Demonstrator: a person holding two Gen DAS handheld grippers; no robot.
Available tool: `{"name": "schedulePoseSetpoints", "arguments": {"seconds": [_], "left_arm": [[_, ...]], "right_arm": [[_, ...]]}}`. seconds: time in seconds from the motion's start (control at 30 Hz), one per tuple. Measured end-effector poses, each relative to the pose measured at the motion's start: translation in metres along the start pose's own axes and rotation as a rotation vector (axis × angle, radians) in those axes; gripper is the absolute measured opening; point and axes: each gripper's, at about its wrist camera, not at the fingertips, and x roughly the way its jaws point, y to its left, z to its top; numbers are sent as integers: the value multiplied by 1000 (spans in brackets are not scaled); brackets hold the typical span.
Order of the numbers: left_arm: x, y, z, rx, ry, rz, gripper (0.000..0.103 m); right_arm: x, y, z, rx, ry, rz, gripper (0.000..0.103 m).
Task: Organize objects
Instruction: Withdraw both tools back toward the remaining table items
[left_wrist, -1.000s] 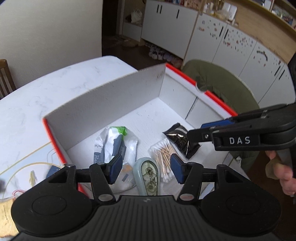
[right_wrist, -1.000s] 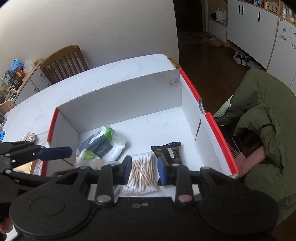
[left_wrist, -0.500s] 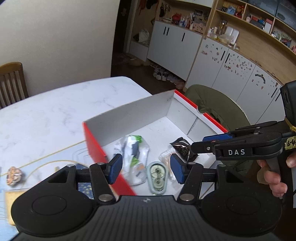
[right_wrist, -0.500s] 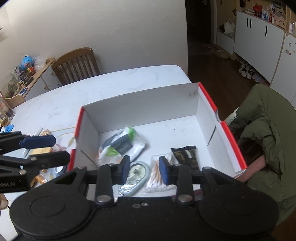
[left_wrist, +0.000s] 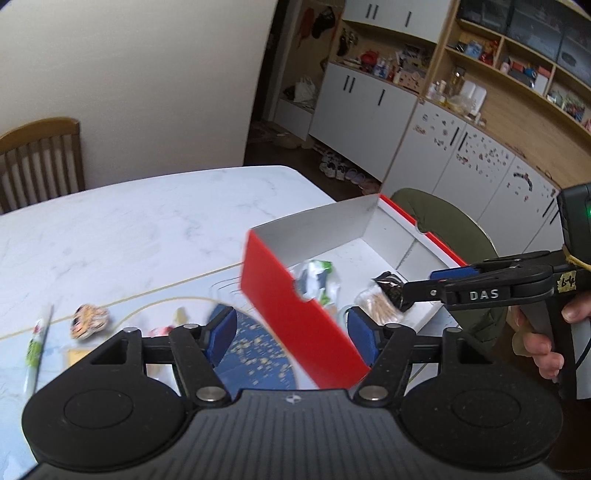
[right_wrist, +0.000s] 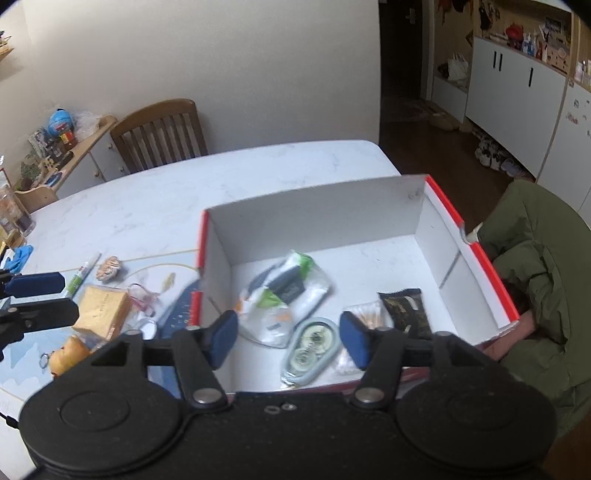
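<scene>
A red-and-white box (right_wrist: 476, 254) stands on the white table. In it lie a plastic bag (right_wrist: 284, 291), a pale green tape dispenser (right_wrist: 310, 347), a pack of cotton swabs (right_wrist: 364, 314) and a dark packet (right_wrist: 404, 310). My right gripper (right_wrist: 289, 341) hovers above the box's near side, its jaws opening with nothing pressed between them. In the left wrist view it (left_wrist: 424, 282) reaches in from the right. My left gripper (left_wrist: 291, 334) hangs over the box's red left wall (left_wrist: 295, 295), jaws opening and empty.
Left of the box lie a pen (right_wrist: 83, 275), a patterned shell-like trinket (right_wrist: 109, 267), a yellow block (right_wrist: 103, 312) and an orange keychain (right_wrist: 68, 350) on a blue mat. A green jacket (right_wrist: 546, 258) is draped at the right, and a wooden chair (right_wrist: 159, 133) stands behind.
Both grippers pulled back and up from the box. The left one swung left past the box wall. The right jaws widened away from the cotton swabs, which stay in the box.
</scene>
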Motion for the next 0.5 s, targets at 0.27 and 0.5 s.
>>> {"name": "schedulePoseSetpoints", "arguments": {"seconds": [0.27,0.5], "left_arm": [[-43,57,-23,-40,-29,65,72],[-71,106,-43,-92,-46,116,81]], "right_arm": [[-4,39,-6,-33,-7,5,76],[0,76,-12,-60,-2,38,88]]}}
